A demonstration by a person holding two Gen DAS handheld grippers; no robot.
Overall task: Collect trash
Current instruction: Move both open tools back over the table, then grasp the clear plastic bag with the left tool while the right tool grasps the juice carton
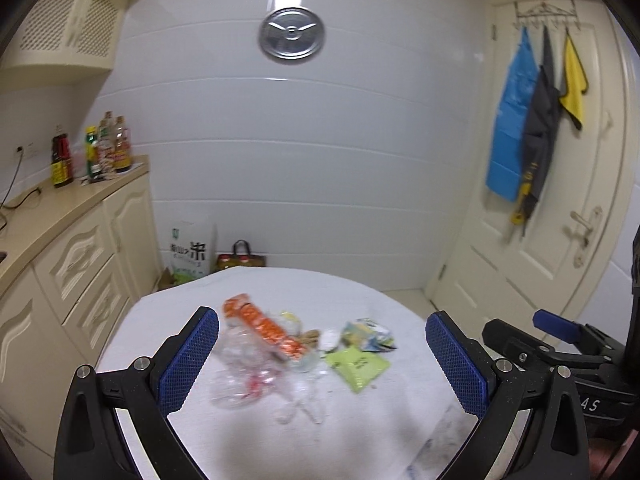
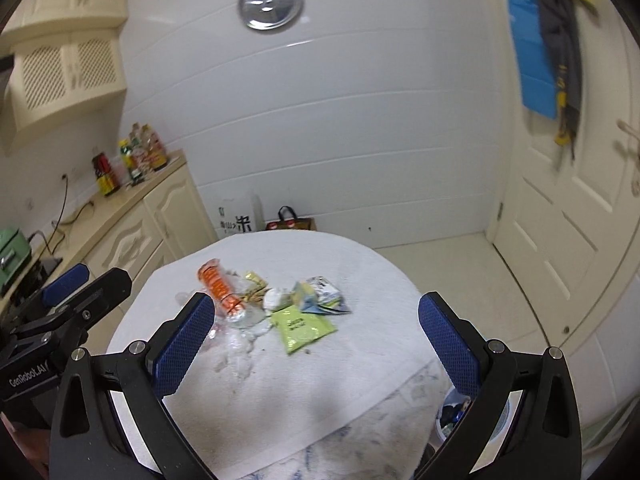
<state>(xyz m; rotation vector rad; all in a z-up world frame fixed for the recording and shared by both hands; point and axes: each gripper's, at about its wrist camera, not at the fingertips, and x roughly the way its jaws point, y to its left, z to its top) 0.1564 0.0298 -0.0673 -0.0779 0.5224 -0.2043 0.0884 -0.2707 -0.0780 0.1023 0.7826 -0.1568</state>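
Note:
A pile of trash lies on a white towel-covered table [image 1: 360,420]: a crushed clear bottle with an orange label [image 1: 264,326] [image 2: 220,290], a clear plastic bag [image 1: 244,376], a green packet [image 1: 358,364] [image 2: 302,326], a crumpled blue-yellow wrapper [image 1: 366,334] [image 2: 320,294] and a white paper wad [image 2: 274,298]. My left gripper [image 1: 322,360] is open and empty, above the near side of the pile. My right gripper [image 2: 316,344] is open and empty, above the table just short of the pile. Each gripper shows at the edge of the other's view.
A small bin with trash [image 2: 456,412] sits below the table's near right edge. Cream cabinets and a counter with bottles [image 1: 92,148] run along the left. A rice bag [image 1: 188,252] and a shopping bag [image 1: 241,258] stand on the floor behind the table. A door [image 1: 560,200] is at right.

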